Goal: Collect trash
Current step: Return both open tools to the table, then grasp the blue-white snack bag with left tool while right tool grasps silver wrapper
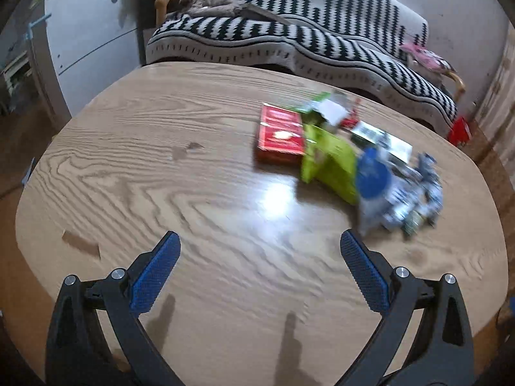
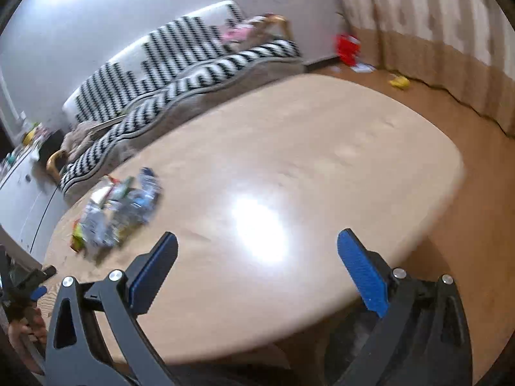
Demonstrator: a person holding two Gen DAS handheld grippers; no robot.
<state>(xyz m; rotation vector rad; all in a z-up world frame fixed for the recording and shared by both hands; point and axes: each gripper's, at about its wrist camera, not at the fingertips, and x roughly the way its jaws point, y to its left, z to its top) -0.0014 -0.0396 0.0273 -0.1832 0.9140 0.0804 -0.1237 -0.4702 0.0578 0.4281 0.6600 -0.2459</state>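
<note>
A heap of trash lies on the wooden table (image 1: 161,167): a red box (image 1: 279,136), a lime-green wrapper (image 1: 331,160), a blue-and-silver crumpled wrapper (image 1: 386,193) and some papers (image 1: 379,138). My left gripper (image 1: 260,241) is open and empty, above the table, short of the heap. My right gripper (image 2: 257,241) is open and empty above the table's near right part; the blurred heap (image 2: 119,206) lies to its far left. A scrap of brown tape (image 1: 80,244) lies near the left edge.
A black-and-white patterned sofa (image 1: 289,32) stands behind the table. A white cabinet (image 1: 87,32) stands at the left. Curtains (image 2: 434,32) hang at the right, with a red item (image 2: 346,46) and a yellow item (image 2: 399,82) on the floor.
</note>
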